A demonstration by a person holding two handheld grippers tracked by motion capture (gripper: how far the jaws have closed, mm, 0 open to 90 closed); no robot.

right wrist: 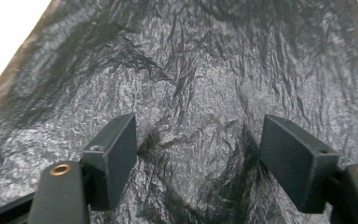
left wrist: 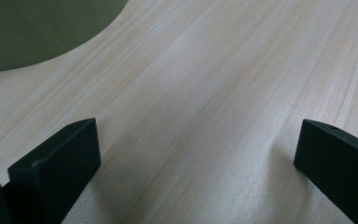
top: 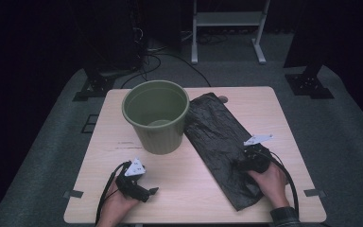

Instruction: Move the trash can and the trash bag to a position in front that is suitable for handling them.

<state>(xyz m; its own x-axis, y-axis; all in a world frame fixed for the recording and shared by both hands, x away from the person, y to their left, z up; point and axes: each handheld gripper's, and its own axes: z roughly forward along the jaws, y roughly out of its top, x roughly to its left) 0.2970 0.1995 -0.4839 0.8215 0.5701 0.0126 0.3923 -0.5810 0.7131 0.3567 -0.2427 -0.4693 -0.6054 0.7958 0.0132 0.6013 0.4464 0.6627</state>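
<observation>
1. Black bin bag (top: 220,144) laid flat on the table (top: 274,109), running from far centre to near right, touching the right side of the upright green bin (top: 156,116); likely staged for lining it.
2. Right gripper (right wrist: 198,154) poised over the bag's near half, jaws spread wide, crumpled film between them, pads not pinching.
3. Left gripper (left wrist: 196,154) parked near left over bare wood, jaws spread, holding nothing.

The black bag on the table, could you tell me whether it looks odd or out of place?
The black bag lies flat, crumpled and askew beside the green bin, not lining it; nothing looks spilled or torn.
</observation>
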